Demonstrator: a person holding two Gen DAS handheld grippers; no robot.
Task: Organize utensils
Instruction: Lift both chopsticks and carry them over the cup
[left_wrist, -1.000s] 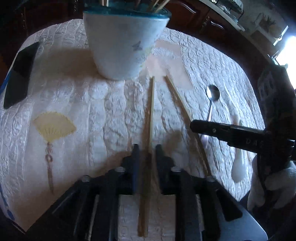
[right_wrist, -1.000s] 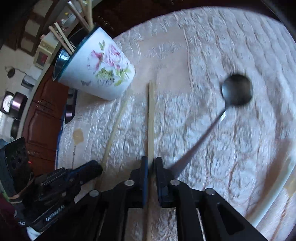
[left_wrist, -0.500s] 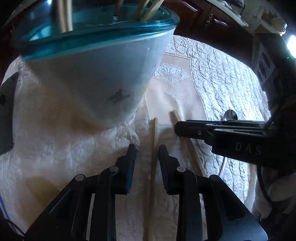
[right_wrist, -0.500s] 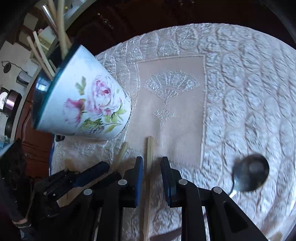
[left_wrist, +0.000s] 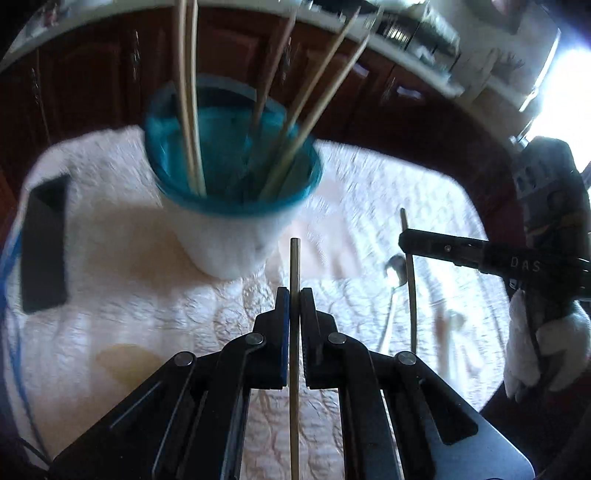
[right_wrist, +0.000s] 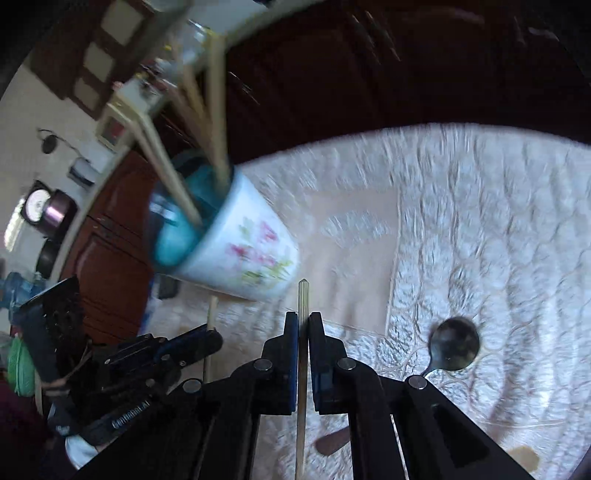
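Dark wooden cabinets ring a table spread with a white quilted cloth, and we take the two wrist views in turn.

Left wrist view: our left gripper is pinched on a thin chopstick, which runs straight forward between the fingers, its tip standing free of the cloth. Ahead and to the left stands the cup, white outside and teal inside, already holding several pale sticks that lean against its rim. The stick's long axis points at the cup's right flank, below the rim. The mouth lies up and to the left of the tip. At right, the right gripper shows side-on, closed on a second chopstick that hangs roughly upright. A metal spoon lies blurred on the cloth beyond it, and a dark flat object lies at the far left.

Right wrist view: the right gripper is clamped on its chopstick, a pale, squared wooden stick pointing forward. The cup, with its floral print, sits up and to the left of the tip. The left gripper enters low at left with its stick. The spoon rests on the cloth at right.

We judge the left gripper the nearer to the cup. Either stick must be raised above the rim and tipped down to enter. Motion blur limits finer reading.
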